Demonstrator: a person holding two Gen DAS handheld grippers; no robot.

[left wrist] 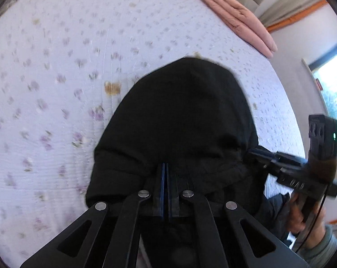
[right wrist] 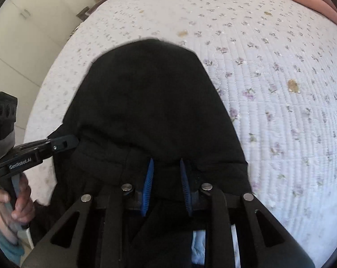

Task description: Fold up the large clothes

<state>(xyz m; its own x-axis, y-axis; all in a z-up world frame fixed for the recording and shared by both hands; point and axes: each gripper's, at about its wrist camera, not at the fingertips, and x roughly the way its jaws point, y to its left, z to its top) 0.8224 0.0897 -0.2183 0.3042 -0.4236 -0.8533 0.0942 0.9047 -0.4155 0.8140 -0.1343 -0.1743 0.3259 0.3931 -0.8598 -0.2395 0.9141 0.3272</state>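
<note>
Black cloth fills the space just ahead of both cameras: a dark coat [left wrist: 182, 120], hood end pointing away over the bed [left wrist: 57, 67], its near edge lifted by the two tools. From the left wrist view the left tool [left wrist: 165, 174] has its blue pads pressed almost together on a fold of the coat, so it is clamped on the cloth. From the right wrist view the right tool [right wrist: 166, 172] has its blue pads apart, with coat cloth bunched between and over them; whether it truly grips is hard to say, as the black cloth hides the tips. Each tool shows in the other's view at the coat's side edge.

A folded pink quilt [left wrist: 237, 20] lies beyond the coat, at the far edge of the bed, well apart from it.

My judgement: this is the spreading step, the coat being carried or dragged out over the bed before any fold is made. Next calls for both tools to keep the near edge taut and level, draw the coat flat onto the bed, then let go and take a sleeve or side to fold inward.
</note>
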